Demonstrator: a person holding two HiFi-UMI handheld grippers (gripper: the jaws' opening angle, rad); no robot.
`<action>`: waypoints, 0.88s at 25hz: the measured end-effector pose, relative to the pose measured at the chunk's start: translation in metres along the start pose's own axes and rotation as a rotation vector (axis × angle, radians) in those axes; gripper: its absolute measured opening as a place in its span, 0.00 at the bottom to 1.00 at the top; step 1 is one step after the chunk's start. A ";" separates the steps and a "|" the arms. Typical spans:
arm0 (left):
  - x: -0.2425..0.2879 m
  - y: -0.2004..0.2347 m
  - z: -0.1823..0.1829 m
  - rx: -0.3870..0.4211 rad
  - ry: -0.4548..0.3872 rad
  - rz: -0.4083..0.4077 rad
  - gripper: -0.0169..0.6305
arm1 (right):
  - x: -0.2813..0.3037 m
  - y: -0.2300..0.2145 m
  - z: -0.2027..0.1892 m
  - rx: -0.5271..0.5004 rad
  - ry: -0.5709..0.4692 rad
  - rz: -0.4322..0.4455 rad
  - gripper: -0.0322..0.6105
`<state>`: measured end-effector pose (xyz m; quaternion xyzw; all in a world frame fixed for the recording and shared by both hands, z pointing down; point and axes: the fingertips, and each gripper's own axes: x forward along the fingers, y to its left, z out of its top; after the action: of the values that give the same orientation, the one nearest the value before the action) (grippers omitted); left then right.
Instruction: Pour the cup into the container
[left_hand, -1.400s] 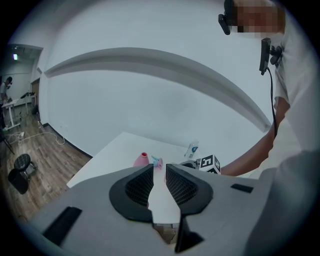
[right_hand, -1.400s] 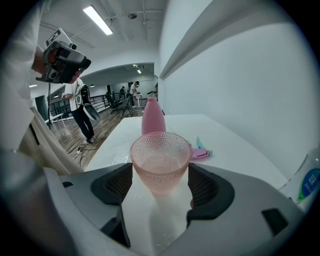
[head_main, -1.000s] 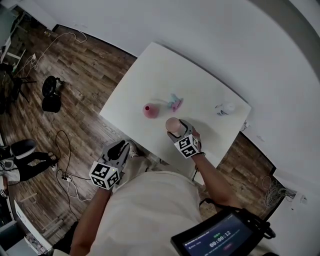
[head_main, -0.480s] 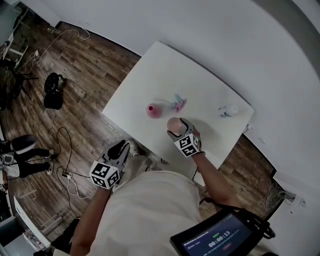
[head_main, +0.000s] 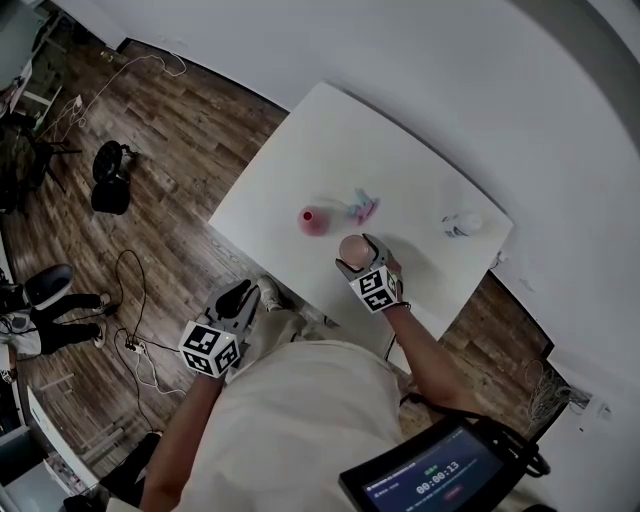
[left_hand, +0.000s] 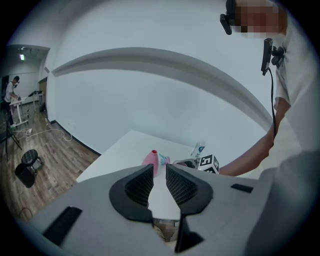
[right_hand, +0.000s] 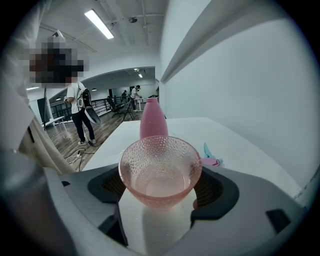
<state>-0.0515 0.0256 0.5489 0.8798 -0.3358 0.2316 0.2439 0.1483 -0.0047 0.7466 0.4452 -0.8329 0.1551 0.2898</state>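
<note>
Right gripper (right_hand: 160, 189) has its jaws spread wide around the pink dimpled glass cup (right_hand: 160, 172), and they have just been opening. The cup sits between the two dark pads, upright on the white table (head_main: 330, 140), and the pads do not press on it. Something that looks like a little clear liquid lies low in the cup, though this is hard to tell for sure. In the head view the same gripper (head_main: 354, 256) rests at the near part of the table with the cup (head_main: 350, 246) at its tips.

Left gripper (left_hand: 159, 175) has its jaws only a narrow slit apart, with nothing between them. In the head view it (head_main: 247, 293) is held off the table, over the wooden floor (head_main: 160, 150) just beside the table's near edge.

Beyond the cup stands the container, a pink narrow-necked vase (right_hand: 153, 119), upright and near the cup but apart from it. The head view shows the vase (head_main: 313, 220) further in on the table. Just beside it lies a small teal and pink object (head_main: 363, 207) that is too small to identify. A clear plastic bottle (head_main: 460, 224) lies well apart near the table's far right corner.
</note>
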 end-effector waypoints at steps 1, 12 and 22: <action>0.000 0.000 0.000 -0.001 0.000 0.002 0.14 | 0.000 -0.001 0.000 0.001 0.000 -0.001 0.64; -0.010 0.001 0.000 -0.011 -0.002 0.017 0.14 | 0.000 -0.002 0.004 0.011 -0.009 -0.023 0.64; -0.014 -0.006 -0.006 -0.028 -0.007 0.028 0.14 | -0.002 -0.002 0.005 0.005 0.019 -0.021 0.64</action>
<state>-0.0581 0.0400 0.5442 0.8725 -0.3521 0.2269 0.2516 0.1492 -0.0064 0.7416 0.4533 -0.8250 0.1583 0.2981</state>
